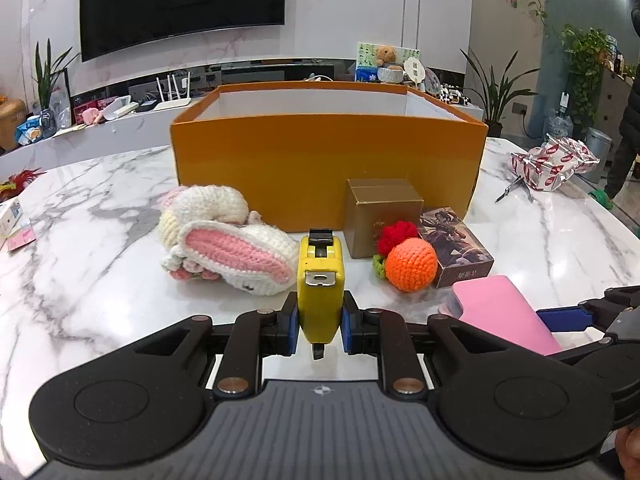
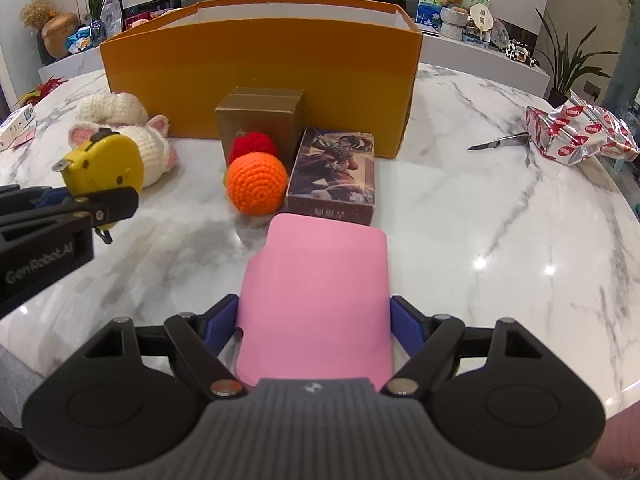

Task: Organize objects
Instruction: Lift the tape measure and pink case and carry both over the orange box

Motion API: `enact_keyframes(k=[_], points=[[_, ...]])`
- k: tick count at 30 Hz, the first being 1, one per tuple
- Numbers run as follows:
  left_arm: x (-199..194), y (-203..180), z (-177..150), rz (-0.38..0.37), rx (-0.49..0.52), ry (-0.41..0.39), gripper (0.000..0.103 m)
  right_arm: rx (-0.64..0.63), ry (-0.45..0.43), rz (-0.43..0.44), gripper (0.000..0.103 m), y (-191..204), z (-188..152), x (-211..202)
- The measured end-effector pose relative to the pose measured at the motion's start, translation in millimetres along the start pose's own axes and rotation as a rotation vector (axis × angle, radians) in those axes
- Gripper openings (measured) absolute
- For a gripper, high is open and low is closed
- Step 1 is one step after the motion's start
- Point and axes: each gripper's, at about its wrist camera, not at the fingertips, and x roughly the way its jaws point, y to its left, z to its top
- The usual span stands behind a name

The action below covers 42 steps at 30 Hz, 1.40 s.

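Note:
My left gripper (image 1: 320, 320) is shut on a yellow tape measure (image 1: 320, 276), held upright above the marble table (image 1: 100, 240); the right wrist view shows the tape measure (image 2: 106, 164) at the left. My right gripper (image 2: 314, 320) is shut on a flat pink pack (image 2: 320, 272), its blue pads (image 2: 404, 320) pressing both sides. Ahead stands an open orange box (image 1: 328, 160). In front of it lie a crocheted bunny (image 1: 224, 248), a gold box (image 1: 380, 208), a red crochet ball (image 1: 396, 236), an orange crochet ball (image 1: 411, 264) and a picture card box (image 1: 456, 248).
Red-and-silver foil packets (image 2: 580, 136) and a folding knife (image 2: 500, 142) lie at the right of the table. A small white carton (image 1: 10, 216) sits at the left edge. A person in dark clothes (image 1: 628, 120) stands at the far right. A shelf with clutter runs behind the table.

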Motion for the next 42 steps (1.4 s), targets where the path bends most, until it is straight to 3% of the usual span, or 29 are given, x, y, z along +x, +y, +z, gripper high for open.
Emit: enact_keyframes(k=[18,35,42], points=[[-21.2,18.9,-2.8,0.035,-0.082,-0.012,0.022,-0.006,-0.01,0.046,0.081,13.4,-4.3,-18.9],[6.2,18.1,6.3,0.035,-0.156,-0.004,0.022,0.015,-0.012,0.101,0.081,12.2,4.3,-15.9],[11.7,15.3,5.7,0.048,-0.139,0.0,0.022,0.019,-0.015,0.112,0.081,12.2,6.4,-16.6]])
